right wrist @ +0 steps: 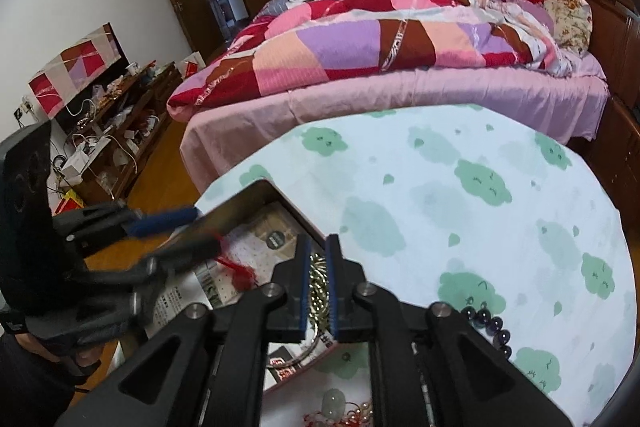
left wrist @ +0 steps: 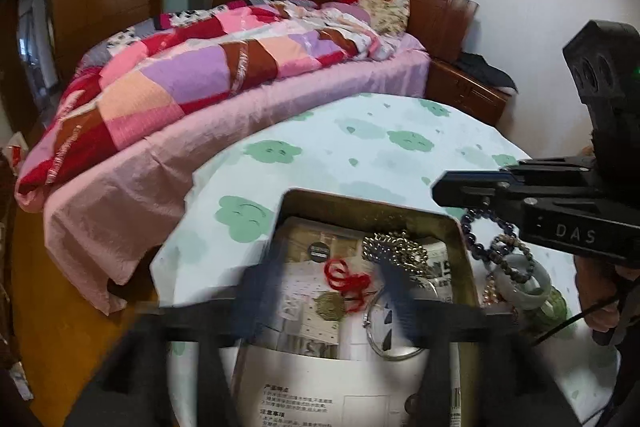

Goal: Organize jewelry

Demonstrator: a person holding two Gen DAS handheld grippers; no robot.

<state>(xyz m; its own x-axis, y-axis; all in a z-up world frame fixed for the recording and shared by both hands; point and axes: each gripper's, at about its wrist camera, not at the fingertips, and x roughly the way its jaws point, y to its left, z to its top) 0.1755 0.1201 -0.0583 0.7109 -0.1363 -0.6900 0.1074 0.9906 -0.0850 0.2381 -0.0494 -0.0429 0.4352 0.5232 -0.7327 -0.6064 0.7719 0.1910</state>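
Observation:
A gold metal tin [left wrist: 460, 239] sits on the cloud-print table and holds a red cord with a gold pendant [left wrist: 340, 283], a gold bead necklace [left wrist: 396, 247] and a silver bangle [left wrist: 384, 331]. My left gripper [left wrist: 324, 291] is blurred, open over the tin around the red cord; it shows at the left of the right wrist view [right wrist: 180, 231]. My right gripper [right wrist: 318, 283] hovers at the tin's corner with jaws narrowly apart, empty, the gold necklace [right wrist: 318, 291] below the gap. Dark bead bracelets [left wrist: 480, 235], a jade bangle [left wrist: 524, 283] and pearls [left wrist: 490, 291] lie right of the tin.
A bed with a pink sheet and patchwork quilt [right wrist: 360, 39] stands beyond the table. A cluttered low wooden cabinet [right wrist: 120, 115] is at the left wall. Dark beads [right wrist: 492, 327] and a jade pendant [right wrist: 334, 401] lie on the tablecloth [right wrist: 460, 207].

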